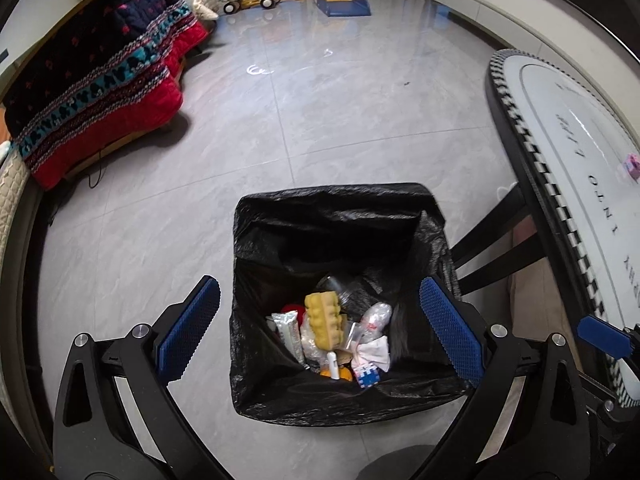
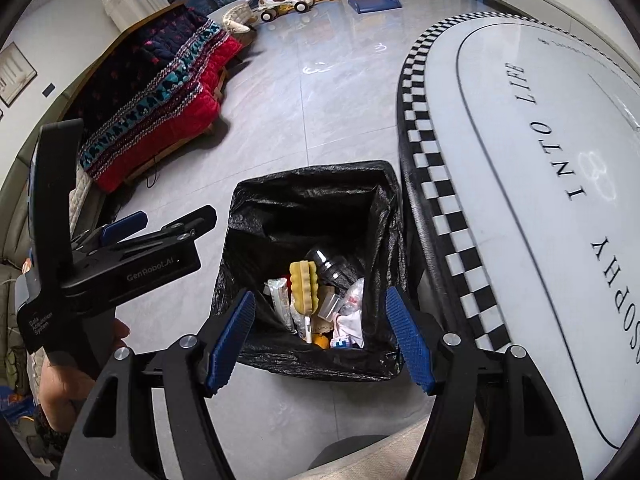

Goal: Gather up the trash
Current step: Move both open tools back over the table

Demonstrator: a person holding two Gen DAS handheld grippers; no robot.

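Both tongs wide apart, empty, over black-lined square trash bin (image 1: 344, 216): left gripper (image 1: 320, 332), right gripper (image 2: 320, 336). Only right view shows left hand (image 2: 72, 384).

Both views are evenly and fairly brightly lit from overhead; small white glare marks lie on the glossy floor (image 1: 320, 120) toward 12 o'clock, and a faint ring-shaped reflection sits on the tabletop (image 2: 540, 160) at 3 o'clock in the right wrist view. The inside of the black bin liner (image 1: 340, 232) stays dark, with dull sheen on its folds. Focus is sharp at centre. Strong fisheye bending curves straight lines near the rim, and black vignetting fills the corners.
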